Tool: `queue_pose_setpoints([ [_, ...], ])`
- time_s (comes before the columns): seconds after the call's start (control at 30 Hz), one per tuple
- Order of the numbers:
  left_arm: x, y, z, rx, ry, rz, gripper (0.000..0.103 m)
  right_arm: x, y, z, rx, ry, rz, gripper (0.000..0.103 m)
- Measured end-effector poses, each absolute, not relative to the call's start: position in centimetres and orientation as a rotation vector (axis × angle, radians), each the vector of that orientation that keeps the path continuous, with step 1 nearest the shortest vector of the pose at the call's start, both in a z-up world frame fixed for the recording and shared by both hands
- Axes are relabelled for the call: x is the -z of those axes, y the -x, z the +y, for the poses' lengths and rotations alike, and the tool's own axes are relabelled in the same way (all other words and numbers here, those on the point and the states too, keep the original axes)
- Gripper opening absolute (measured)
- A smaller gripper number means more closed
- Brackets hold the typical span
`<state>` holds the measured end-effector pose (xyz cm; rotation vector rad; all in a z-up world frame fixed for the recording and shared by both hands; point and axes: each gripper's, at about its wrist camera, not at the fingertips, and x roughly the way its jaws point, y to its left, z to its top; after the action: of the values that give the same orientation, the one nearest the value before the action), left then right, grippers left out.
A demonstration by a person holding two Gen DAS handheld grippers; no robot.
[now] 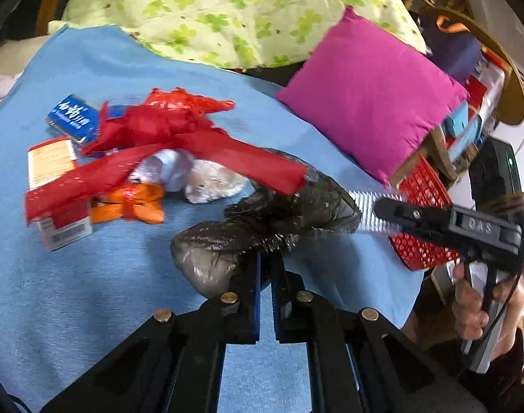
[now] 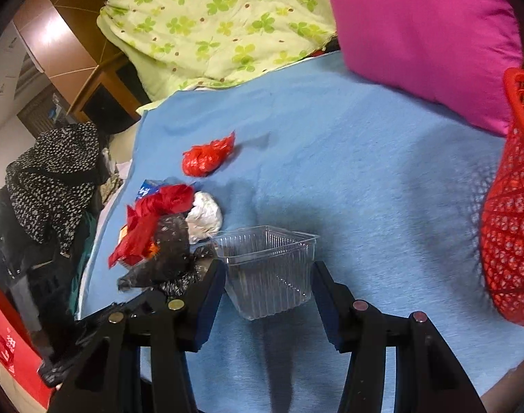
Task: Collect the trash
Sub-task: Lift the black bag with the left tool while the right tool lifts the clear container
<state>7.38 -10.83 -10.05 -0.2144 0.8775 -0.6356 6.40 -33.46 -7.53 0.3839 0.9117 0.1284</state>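
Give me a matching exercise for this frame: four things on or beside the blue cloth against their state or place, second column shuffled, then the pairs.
Things:
1. black plastic bag
2. clear plastic tub
3. red basket
4. pink cushion

States or places:
A. between the right gripper's fingers
B. pinched in the shut left gripper
C. lying at the far edge of the blue cloth
D. beside the cloth, on the right gripper's side

Pairs: 1-B, 2-A, 3-D, 4-C

Black tongs [image 1: 266, 268] – blue pads, brass rivets
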Motion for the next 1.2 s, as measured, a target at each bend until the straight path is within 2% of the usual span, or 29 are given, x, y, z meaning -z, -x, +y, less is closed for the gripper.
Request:
queue_pose_setpoints([
  [0.13,10.6,-7.7,-12.0,0.614,0.145,0.918,0.01,7.8,-6.5,-33.9,-0.108,-0.382,0.921,0.054],
  [0.17,10.8,-7.8,-12.1,0.622,0.142,0.934,0.018,7.8,-6.5,-33.9,-0.106,-0.38,0.921,0.054],
  [0.2,10.9,-8.0,-12.1,0.63,0.148,0.948,0.035,7.8,-6.5,-33.9,-0.105,-0.378,0.923,0.054],
  [0.27,10.7,-7.9,-11.7,0.635,0.168,0.936,0.055,7.9,-6.6,-33.9,-0.107,-0.377,0.924,0.054],
  [0.57,8.6,-7.9,-9.7,0.579,0.13,0.805,0.067,7.9,-6.7,-33.6,-0.108,-0.37,0.929,0.054],
  [0.63,8.8,-7.9,-9.9,0.55,0.106,0.789,0.076,7.9,-6.7,-33.5,-0.108,-0.368,0.932,0.054],
  [0.83,11.0,-8.9,-11.8,0.538,0.017,0.857,0.078,8.0,-6.9,-32.9,-0.105,-0.352,0.936,0.054],
  [1.03,12.8,-10.4,-11.1,0.531,0.146,0.919,0.078,8.1,-6.7,-33.2,-0.092,-0.356,0.936,0.054],
  [1.07,12.8,-10.3,-11.1,0.533,0.142,0.916,0.076,8.1,-6.7,-33.3,-0.089,-0.358,0.934,0.054],
  [1.1,12.9,-10.2,-11.2,0.536,0.129,0.91,0.067,8.1,-6.7,-33.4,-0.086,-0.361,0.932,0.054],
  [1.2,13.1,-9.6,-11.7,0.553,0.096,0.907,0.057,8.0,-6.5,-33.7,-0.078,-0.368,0.925,0.054],
])
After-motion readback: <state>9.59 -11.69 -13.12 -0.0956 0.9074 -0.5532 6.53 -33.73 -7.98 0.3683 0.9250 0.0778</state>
